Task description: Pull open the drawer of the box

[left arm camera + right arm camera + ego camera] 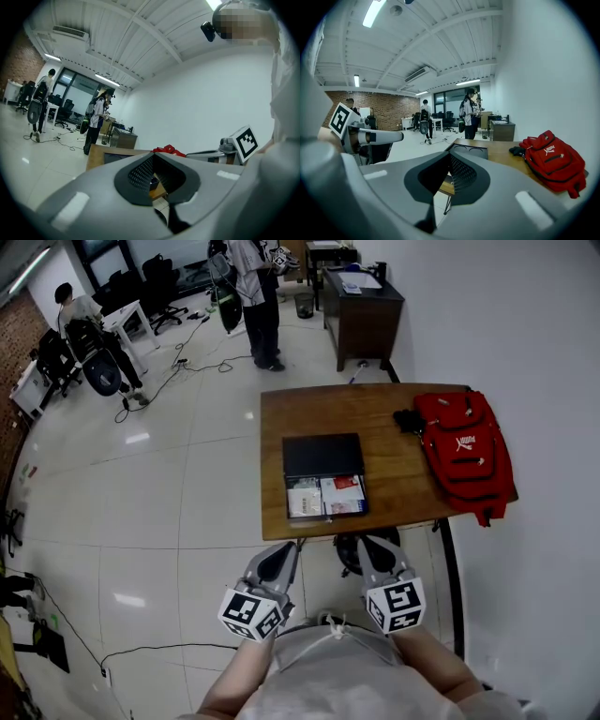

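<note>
Box (pixel 323 455) sits flat near the middle of the wooden tabletop (pixel 394 488), a low black rectangular case with a plain dark top. Its drawer (pixel 325 496) stands pulled out on the 6 o'clock side, reaching close to the tabletop's near edge. The drawer is open-topped, with white and red printed papers or packets lying flat inside; print too small to read. Red backpack (pixel 466 454) lies at 3 o'clock of the box, on the tabletop's right end and apart from the box, with a small black item (pixel 407 420) just beside it at its 10 o'clock. Left gripper (pixel 277 559) and right gripper (pixel 375 551) are both held low, close to the person's body at 6 o'clock of the tabletop, off its edge and well apart from the box. They sit side by side, pointing toward 12 o'clock. In the left gripper view the fingers (pixel 140 174) meet at the tips with nothing between them. In the right gripper view the fingers (pixel 461 174) are likewise closed together and empty. Neither gripper touches the drawer. Other people stand on the floor far off, toward 11 o'clock.
</note>
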`<state>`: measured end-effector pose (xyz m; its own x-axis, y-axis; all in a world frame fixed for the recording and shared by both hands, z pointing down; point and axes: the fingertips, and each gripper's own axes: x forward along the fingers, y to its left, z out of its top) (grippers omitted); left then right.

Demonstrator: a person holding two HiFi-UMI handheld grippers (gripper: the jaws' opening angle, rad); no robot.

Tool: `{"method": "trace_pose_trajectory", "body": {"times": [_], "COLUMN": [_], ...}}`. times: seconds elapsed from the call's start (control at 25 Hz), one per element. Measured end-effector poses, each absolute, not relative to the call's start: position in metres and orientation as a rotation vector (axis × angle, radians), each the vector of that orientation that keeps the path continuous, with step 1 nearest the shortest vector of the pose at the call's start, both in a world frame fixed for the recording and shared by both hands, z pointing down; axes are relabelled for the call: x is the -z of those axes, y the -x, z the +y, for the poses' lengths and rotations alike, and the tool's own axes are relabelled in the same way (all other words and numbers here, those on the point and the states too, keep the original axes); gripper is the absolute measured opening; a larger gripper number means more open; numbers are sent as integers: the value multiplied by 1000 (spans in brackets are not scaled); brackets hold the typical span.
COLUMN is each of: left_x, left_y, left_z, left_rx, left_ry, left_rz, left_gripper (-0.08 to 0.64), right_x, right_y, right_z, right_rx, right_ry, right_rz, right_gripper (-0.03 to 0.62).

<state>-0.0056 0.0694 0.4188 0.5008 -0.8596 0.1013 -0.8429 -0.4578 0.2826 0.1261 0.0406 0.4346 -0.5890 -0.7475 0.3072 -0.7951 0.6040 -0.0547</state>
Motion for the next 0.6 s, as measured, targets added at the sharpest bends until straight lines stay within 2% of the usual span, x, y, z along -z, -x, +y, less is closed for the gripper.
{"method": "trace_pose_trajectory", "body": {"times": [0.6], "left_x": [-410], "left_y": [0], "left_z": [69], "left_rx": [74], "left_ry": [-2500], "left_rz": [-1438], "left_gripper": [6], "right_x": [-425], "right_y": [-124], "right_z": [49], "right_rx": [-99], "right_ry": [-1242], "right_rz": [-2557], "right_gripper": [6]}}
